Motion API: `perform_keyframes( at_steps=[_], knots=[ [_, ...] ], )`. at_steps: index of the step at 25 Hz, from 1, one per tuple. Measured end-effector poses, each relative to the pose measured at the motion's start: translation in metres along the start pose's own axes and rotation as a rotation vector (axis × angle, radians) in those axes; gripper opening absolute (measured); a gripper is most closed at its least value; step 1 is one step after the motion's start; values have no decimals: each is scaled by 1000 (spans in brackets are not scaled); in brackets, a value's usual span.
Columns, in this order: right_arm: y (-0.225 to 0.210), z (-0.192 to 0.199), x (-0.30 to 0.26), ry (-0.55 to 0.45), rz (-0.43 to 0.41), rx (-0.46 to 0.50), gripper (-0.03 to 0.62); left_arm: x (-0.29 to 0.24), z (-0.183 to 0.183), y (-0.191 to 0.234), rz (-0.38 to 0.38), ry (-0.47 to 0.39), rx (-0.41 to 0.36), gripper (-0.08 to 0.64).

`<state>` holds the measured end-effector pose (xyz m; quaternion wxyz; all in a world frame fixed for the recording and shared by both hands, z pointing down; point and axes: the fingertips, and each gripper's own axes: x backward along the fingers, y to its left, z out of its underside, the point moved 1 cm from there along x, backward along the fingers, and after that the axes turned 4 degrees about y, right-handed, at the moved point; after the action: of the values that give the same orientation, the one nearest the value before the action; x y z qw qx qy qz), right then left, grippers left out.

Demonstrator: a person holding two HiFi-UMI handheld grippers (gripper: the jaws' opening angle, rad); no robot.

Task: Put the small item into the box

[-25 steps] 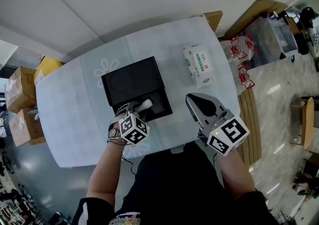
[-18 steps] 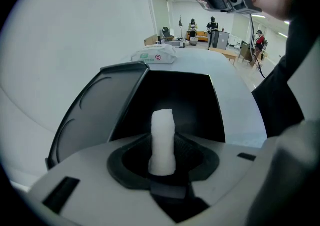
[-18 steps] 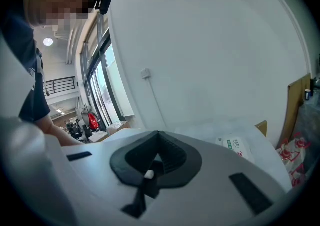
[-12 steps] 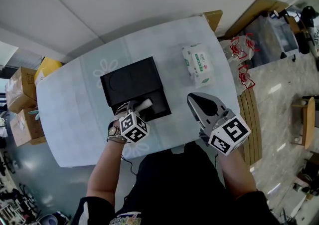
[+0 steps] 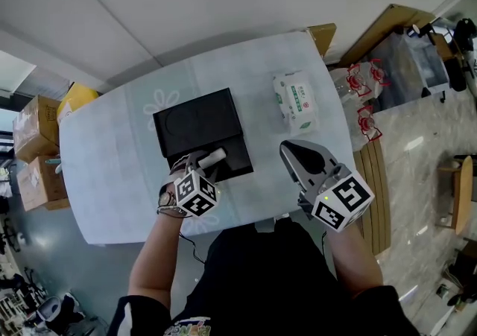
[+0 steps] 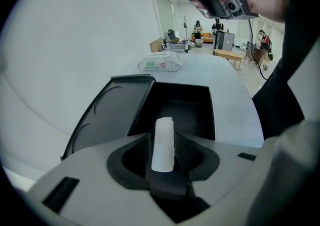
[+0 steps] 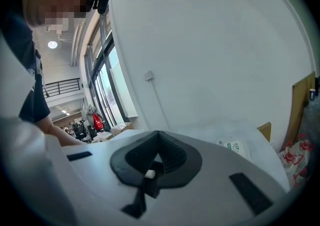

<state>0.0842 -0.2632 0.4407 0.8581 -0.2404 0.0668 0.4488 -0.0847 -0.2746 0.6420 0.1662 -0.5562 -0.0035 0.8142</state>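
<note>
My left gripper (image 5: 204, 166) clamps a small white cylindrical stick (image 6: 162, 143) above the open black rectangular box (image 5: 194, 123); my right gripper (image 5: 289, 150) seems closed.

The left tool (image 5: 209, 162) sits over the near edge of the box (image 5: 195, 122), its jaws clamped on the white item (image 5: 215, 156). The bare left forearm (image 5: 155, 252) stretches straight forward behind it. The right tool (image 5: 291, 150) is held to the right of the box, clear of it, with its jaws pressed together on nothing and pointing away from the person, and the right forearm (image 5: 349, 252) runs back toward the body.
</note>
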Motion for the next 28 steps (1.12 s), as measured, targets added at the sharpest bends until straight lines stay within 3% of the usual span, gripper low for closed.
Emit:
perform_keyframes(
  at_steps=[5, 10, 19, 28],
  knots=[
    [2, -3, 4, -5, -38, 21, 9, 26, -18, 7, -58, -74, 89, 142],
    [11, -8, 10, 0, -94, 68, 9, 66, -40, 13, -123, -206, 266, 138],
    [40, -20, 33, -9, -230, 168, 9, 162, -64, 5, -279, -507, 559, 23],
    [74, -15, 60, 7, -380, 260, 9, 243, -81, -43, -450, -665, 643, 8]
  ],
)
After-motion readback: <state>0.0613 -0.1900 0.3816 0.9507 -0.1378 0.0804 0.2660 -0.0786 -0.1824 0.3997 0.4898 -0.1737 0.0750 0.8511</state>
